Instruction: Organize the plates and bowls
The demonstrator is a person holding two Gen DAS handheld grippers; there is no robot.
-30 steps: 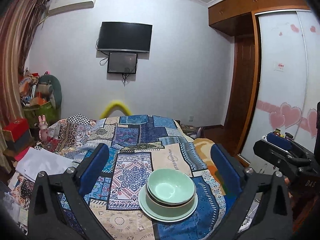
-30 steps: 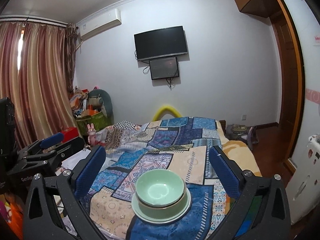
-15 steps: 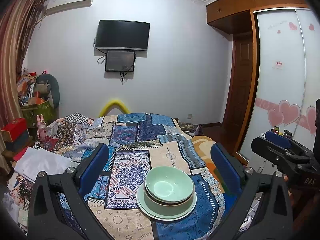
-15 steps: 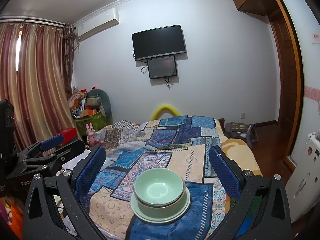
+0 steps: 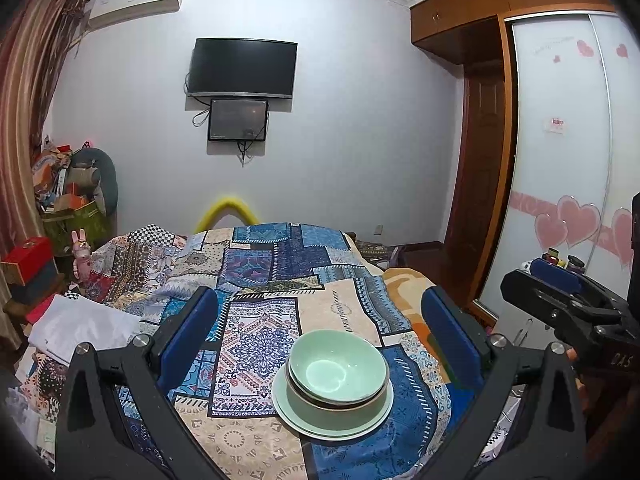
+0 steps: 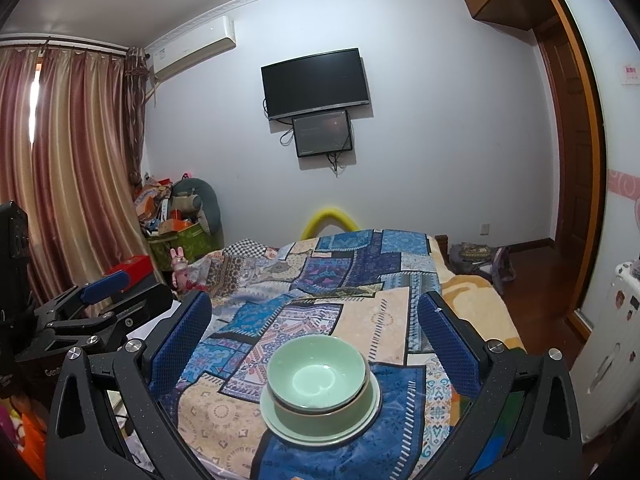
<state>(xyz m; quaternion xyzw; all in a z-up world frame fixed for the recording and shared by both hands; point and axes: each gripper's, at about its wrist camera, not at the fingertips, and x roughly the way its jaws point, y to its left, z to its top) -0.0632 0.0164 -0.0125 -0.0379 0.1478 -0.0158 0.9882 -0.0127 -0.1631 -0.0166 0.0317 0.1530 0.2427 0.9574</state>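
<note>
Pale green bowls [image 5: 338,372] sit nested on a pale green plate [image 5: 298,416] on the patchwork quilt near the bed's foot. The same stack [image 6: 318,376] shows in the right wrist view. My left gripper [image 5: 320,328] is open and empty, held above and short of the stack. My right gripper [image 6: 314,328] is open and empty, likewise back from the stack. Each gripper shows side-on in the other's view: the right one [image 5: 560,296] at the right edge, the left one [image 6: 88,312] at the left edge.
The patchwork quilt [image 5: 260,272] covers the bed. White paper [image 5: 76,328] lies at its left side. A cluttered pile [image 6: 176,216] stands by the curtain. A wardrobe with heart stickers [image 5: 568,200] and a wooden door [image 5: 480,184] are on the right.
Both views have shifted slightly; the bowl stack sits a little lower and closer in frame. Both grippers stay open and empty. The stack has not moved on the quilt.
</note>
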